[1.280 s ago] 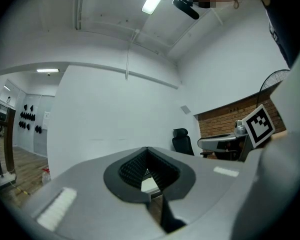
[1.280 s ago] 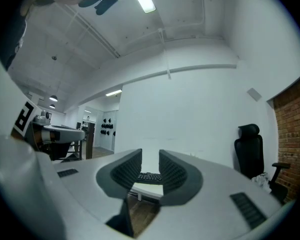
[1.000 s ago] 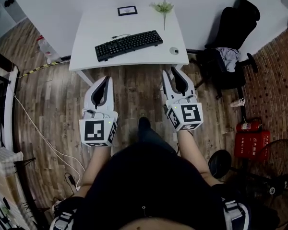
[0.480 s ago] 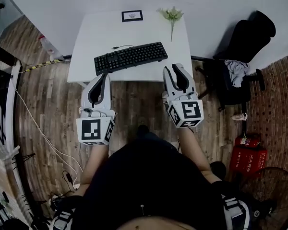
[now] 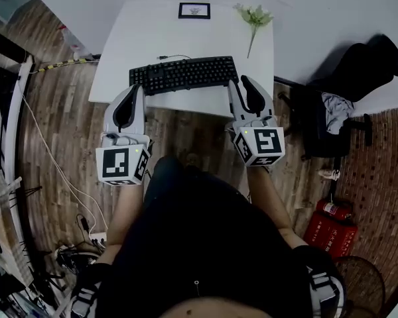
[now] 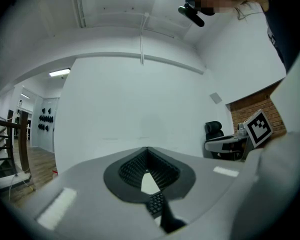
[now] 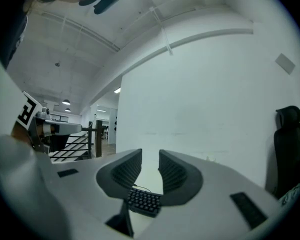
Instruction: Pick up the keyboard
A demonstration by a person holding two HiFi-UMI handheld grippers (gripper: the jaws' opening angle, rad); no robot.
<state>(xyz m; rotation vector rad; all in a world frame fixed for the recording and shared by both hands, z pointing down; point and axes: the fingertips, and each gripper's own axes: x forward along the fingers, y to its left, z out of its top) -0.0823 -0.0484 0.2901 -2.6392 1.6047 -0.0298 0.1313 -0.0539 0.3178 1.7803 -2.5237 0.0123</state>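
The left gripper [image 5: 137, 89] has its jaws pressed together with nothing between them. Its tips sit at the counter's [image 5: 152, 38] near edge, just beside the left end of the black keyboard [image 5: 184, 73]. The right gripper [image 5: 241, 81] has its jaws apart and empty, with the tips over the near edge by the keyboard's right end; whether either gripper touches the keyboard I cannot tell.

The keyboard lies flat along the near edge, slightly aslant, and its cable [image 5: 167, 57] leaves from the back left. Behind it the counter is bare up to a small picture frame [image 5: 194, 10] at the far edge and a flower sprig [image 5: 254, 18] toward the far right corner. A narrow bare strip runs from the keyboard's right end to the counter's right edge. Past that edge stands a black office chair [image 5: 348, 75], and wooden floor [image 5: 60, 131] lies open to the left.
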